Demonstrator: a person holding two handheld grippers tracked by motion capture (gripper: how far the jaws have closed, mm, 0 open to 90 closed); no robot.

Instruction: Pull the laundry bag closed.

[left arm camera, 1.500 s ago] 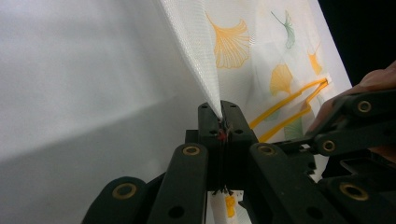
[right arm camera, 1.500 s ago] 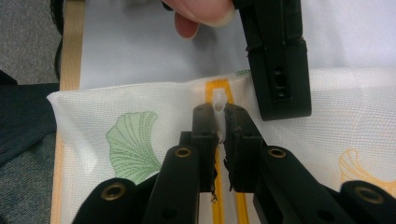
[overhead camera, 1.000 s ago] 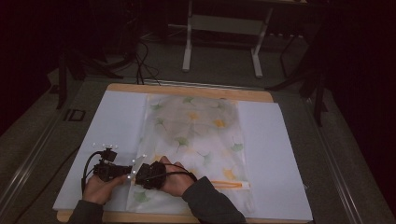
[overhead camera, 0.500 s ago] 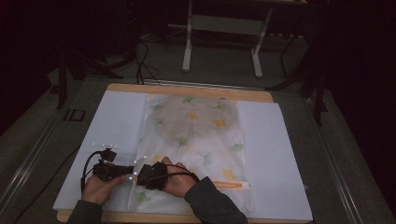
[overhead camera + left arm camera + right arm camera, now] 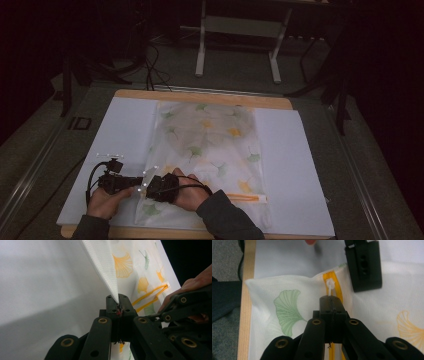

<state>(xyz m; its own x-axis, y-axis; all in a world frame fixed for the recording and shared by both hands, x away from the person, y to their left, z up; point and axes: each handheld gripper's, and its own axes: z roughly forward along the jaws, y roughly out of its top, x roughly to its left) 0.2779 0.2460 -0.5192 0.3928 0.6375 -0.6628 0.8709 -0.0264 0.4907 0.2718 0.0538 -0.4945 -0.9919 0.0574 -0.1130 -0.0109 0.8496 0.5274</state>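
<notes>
- Dim room around a wooden-edged table point(image 5: 200, 95) covered by a white sheet point(image 5: 125, 130); grey floor beyond it, with the legs of a metal stand point(image 5: 237, 45) at the far side.
- Lying flat down the middle of the sheet is a white mesh bag point(image 5: 210, 150) printed with green and yellow ginkgo leaves, its yellow zipper point(image 5: 245, 198) running along the near end.
- Both tools work at the bag's near left corner, close to the table's front edge (the hands almost touch each other there).
- In the left gripper view, the left gripper point(image 5: 118, 301) has its jaws closed on a raised fold of the mesh, which rises in a peak straight out of the tips; the zipper point(image 5: 150, 298) shows as a yellow loop behind.
- In the right gripper view, the right gripper point(image 5: 331, 300) has just been closing and its jaws now meet on the small white zipper pull point(image 5: 330, 287), which sits on the yellow zipper point(image 5: 334, 280) at the bag's corner.
- The other tool's black jaw hangs just above and to the right of the pull in that view, over the mesh.
- From above, the left hand point(image 5: 102, 200) and right hand point(image 5: 187, 192) hold the grippers tip to tip over the corner.
- No brand, label or writing can be read on the bag or the tools.
</notes>
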